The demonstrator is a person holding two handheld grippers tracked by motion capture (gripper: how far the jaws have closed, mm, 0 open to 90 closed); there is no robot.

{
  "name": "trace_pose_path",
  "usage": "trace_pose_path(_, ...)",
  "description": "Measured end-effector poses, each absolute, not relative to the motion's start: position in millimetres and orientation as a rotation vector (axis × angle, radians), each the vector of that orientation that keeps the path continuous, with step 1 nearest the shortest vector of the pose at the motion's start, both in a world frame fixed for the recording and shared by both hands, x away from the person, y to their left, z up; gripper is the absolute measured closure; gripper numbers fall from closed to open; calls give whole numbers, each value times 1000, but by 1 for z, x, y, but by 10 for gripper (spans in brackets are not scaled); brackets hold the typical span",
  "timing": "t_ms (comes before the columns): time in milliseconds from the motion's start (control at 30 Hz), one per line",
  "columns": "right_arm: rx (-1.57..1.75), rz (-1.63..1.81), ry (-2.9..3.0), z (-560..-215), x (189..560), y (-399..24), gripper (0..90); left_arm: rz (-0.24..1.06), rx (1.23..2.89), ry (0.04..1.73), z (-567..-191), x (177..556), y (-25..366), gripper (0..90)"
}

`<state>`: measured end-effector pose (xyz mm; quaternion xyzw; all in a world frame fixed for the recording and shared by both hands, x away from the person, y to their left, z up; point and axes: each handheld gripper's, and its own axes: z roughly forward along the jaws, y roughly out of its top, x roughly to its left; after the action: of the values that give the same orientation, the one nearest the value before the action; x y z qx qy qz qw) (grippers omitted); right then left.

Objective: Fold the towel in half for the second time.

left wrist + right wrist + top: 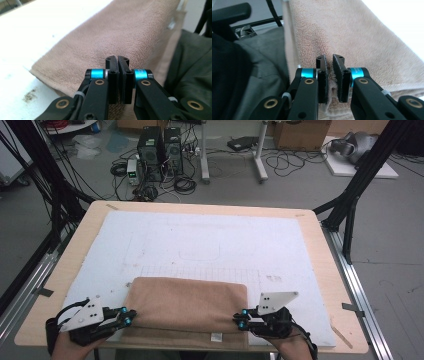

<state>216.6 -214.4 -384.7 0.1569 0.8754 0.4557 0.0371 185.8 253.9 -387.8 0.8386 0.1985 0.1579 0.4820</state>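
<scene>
Towel (187, 302), lower centre: tan terry cloth, matt, short looped pile. Tabletop (320, 250): pale wood at the edges, smooth, overlaid by a white matt foam-like sheet (200, 240), scuffed. Left tongs (117, 75) and right tongs (333, 77): matt black plastic, glossy blue metal collars, brass-coloured rivets.

Black hand-held gripper (129, 315), blue rollers, brass pivots, grey three-cornered plate, black wrist straps

No readable text for you here. Towel (187, 304) carries small white tag (216, 337) at near edge, print too small to make out. Right tool (329, 72) has faint lettering on its blue sleeve (357, 72), blurred, not legible. Mat (210, 245) on worktop shows drawn grid and outline, no numbers.
</scene>
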Motion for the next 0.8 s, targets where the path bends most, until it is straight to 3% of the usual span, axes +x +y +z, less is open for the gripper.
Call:
trace_pose_path(200,427,1391,2789,-386,203,-217,800,294,2080,462,-397,171,254,845)
trace_pose_path(300,448,1404,2820,-391,206,-218,705,292,2066,486,-402,173,256,718)
trace_pose_path(333,470,1404,2814,-391,208,-219,654,295,2059,492,-402,176,257,714)
trace_pose_path(500,584,1394,2697,-390,229,-223,549,377,2031,517,-400,204,258,639)
trace_pose_path(800,787,1297,2557,-403,284,-228,435,442,1988,671,-412,260,256,464)
